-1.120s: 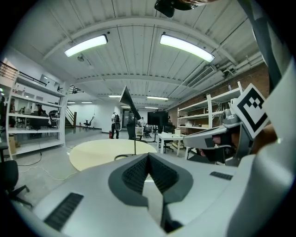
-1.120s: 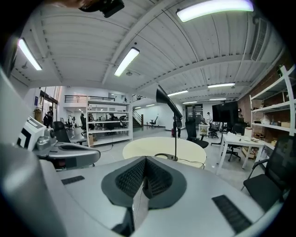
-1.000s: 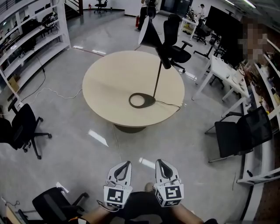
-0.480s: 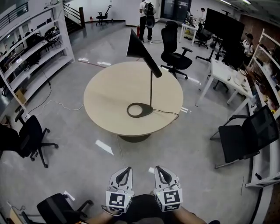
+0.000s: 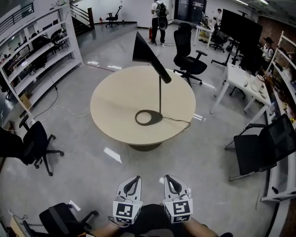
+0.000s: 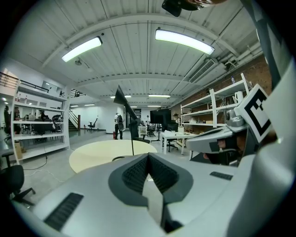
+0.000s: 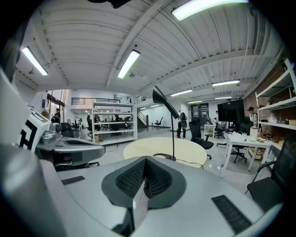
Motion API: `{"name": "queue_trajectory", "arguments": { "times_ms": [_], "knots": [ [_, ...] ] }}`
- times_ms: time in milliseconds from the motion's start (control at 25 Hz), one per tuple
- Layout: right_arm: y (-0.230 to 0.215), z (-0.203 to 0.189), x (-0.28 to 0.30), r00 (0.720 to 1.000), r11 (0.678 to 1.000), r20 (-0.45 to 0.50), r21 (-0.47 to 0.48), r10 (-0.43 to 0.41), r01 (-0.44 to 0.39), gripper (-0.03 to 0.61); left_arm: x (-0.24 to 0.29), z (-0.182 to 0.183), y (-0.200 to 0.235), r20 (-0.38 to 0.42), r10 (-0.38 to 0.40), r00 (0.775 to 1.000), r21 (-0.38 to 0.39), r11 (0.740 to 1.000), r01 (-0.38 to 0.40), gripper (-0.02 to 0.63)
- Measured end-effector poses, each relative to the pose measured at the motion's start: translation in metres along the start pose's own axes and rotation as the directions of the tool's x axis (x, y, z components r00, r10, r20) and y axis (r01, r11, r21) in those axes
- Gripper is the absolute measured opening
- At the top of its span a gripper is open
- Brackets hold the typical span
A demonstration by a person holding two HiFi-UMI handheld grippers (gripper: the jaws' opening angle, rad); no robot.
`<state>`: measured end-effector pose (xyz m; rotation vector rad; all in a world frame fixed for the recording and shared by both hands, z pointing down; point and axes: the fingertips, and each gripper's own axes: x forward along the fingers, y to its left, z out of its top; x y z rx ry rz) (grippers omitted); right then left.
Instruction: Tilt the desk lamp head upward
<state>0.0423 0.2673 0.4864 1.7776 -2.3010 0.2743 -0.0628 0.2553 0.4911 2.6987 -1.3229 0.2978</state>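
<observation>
A black desk lamp stands on a round beige table (image 5: 120, 97). Its ring base (image 5: 149, 117) carries a thin upright pole, and the cone-shaped head (image 5: 144, 52) slopes down to the left. The lamp head (image 6: 124, 101) also shows far ahead in the left gripper view, and the same lamp head (image 7: 164, 102) in the right gripper view. My left gripper (image 5: 132, 182) and right gripper (image 5: 170, 181) are side by side at the bottom of the head view, well short of the table. Both are shut with nothing between the jaws.
Black office chairs stand behind the table (image 5: 190, 60), at the left (image 5: 27, 143), bottom left (image 5: 60, 220) and right (image 5: 263, 148). White shelving (image 5: 37, 55) lines the left wall, white desks (image 5: 240, 76) the right. A person (image 5: 159, 14) stands far back. The lamp's cord (image 5: 178, 120) trails over the table's right edge.
The table and lamp have shifted slightly lower and nearer in the head view, and the lamp head now appears further left of its pole. Both grippers stay shut, side by side.
</observation>
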Motion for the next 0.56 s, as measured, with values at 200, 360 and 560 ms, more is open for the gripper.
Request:
{"name": "queue_trajectory", "arguments": {
  "times_ms": [200, 360, 560],
  "knots": [
    [-0.0072, 0.0022, 0.0005, 1.000, 1.000, 0.003, 0.012, -0.008, 0.008, 0.014, 0.0043, 0.0047, -0.0015, -0.002, -0.002, 1.000, -0.002, 1.000, 0.002, 0.048],
    [-0.0041, 0.0011, 0.0000, 1.000, 1.000, 0.005, 0.017, -0.012, 0.012, 0.014, 0.0016, 0.0020, 0.0006, -0.005, -0.004, 1.000, -0.009, 1.000, 0.004, 0.048],
    [-0.0025, 0.0024, -0.0038, 1.000, 1.000, 0.004, 0.020, -0.015, 0.015, 0.014, -0.0003, 0.0050, -0.0005, -0.003, -0.005, 1.000, -0.005, 1.000, 0.005, 0.048]
  ]
}}
